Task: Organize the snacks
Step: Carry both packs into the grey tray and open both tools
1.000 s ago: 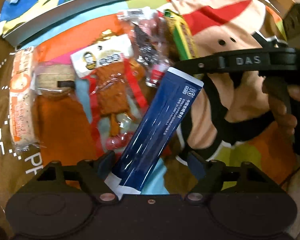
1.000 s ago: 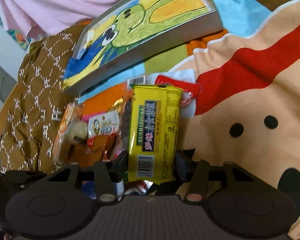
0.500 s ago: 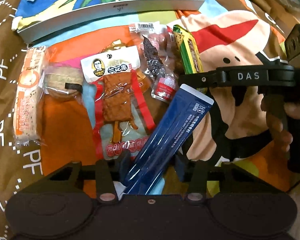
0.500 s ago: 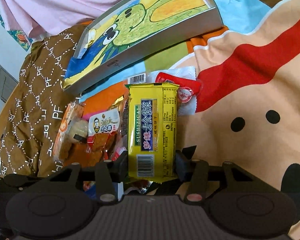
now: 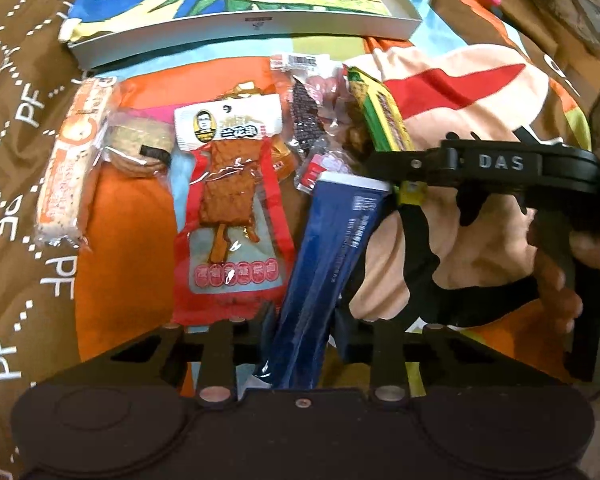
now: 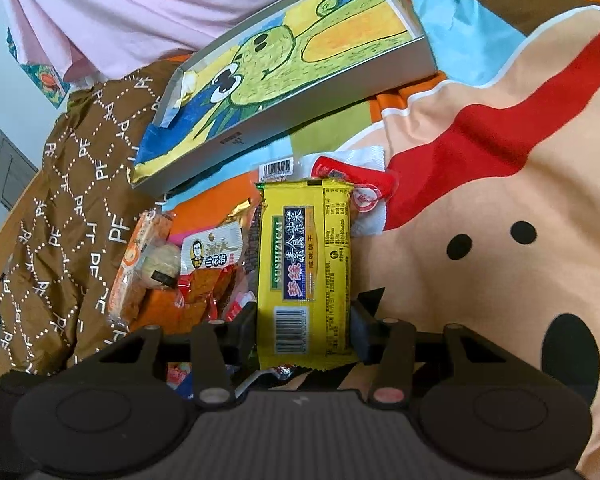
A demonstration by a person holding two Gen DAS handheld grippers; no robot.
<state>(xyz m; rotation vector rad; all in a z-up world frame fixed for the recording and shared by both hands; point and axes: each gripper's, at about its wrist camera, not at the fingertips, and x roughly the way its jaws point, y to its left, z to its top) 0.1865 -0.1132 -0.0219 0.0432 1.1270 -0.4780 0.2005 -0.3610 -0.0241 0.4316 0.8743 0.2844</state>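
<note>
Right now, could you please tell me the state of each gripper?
Left gripper: has just been closing, now shut on the long dark-blue foil sachet.
Right gripper: shut on the yellow plastic biscuit packet.

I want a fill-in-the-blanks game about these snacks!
1. The left tool pinches a long ____ packet.
2. The right tool holds a ____ cracker pack.
3. The picture in the flat box shows a green ____.

Missing words: blue; yellow; frog
</note>
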